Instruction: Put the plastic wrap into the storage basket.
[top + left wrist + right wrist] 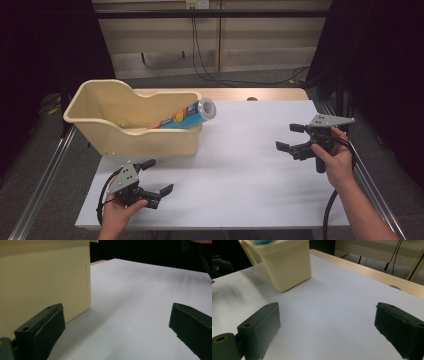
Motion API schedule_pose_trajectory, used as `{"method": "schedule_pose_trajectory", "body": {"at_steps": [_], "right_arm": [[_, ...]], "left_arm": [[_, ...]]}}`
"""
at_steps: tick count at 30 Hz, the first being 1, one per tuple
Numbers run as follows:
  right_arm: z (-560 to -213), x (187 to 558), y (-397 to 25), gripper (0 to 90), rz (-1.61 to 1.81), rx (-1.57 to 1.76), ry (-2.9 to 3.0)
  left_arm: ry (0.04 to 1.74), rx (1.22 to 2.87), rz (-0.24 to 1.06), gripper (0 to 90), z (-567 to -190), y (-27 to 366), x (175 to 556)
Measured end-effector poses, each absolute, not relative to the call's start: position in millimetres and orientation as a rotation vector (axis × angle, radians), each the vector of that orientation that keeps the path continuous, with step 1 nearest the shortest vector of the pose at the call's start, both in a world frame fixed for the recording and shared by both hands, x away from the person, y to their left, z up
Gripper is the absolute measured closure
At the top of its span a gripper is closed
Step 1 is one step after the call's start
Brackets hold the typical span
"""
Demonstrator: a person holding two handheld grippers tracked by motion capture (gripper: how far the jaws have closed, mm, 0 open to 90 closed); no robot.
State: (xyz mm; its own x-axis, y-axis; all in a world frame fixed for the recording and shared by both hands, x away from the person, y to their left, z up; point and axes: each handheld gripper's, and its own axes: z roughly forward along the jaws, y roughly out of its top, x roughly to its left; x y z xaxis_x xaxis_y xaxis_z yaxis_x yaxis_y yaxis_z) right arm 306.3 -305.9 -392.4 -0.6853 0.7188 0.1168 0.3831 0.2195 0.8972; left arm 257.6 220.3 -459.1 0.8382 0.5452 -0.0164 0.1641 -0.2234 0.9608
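Both claws stood apart and empty, the left gripper just before the cream bin holding the foil roll, the right gripper well off to its side.

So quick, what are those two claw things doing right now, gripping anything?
Left gripper: open, holding nothing, beside the cream bin.
Right gripper: open, holding nothing, above the white table.

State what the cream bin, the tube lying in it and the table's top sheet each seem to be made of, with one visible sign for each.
Cream bin: likely moulded plastic, smooth and slightly glossy, with rounded rims and one-piece walls.
Tube: probably printed card or plastic with a metallic end, which glints silver; its body is blue and orange.
Top sheet: matte white, perhaps laminate or paper, laid over a wood-look board.
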Motion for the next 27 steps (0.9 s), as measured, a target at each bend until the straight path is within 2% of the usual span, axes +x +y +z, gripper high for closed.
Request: {"method": "schedule_pose_trajectory", "body": {"at_steps": [27], "right_arm": [[-426, 250, -338, 5.6, 1.507, 1.009, 2.038]], "left_arm": [[0.555, 1.773, 0.381, 0.1, -459, 221, 257]]}}
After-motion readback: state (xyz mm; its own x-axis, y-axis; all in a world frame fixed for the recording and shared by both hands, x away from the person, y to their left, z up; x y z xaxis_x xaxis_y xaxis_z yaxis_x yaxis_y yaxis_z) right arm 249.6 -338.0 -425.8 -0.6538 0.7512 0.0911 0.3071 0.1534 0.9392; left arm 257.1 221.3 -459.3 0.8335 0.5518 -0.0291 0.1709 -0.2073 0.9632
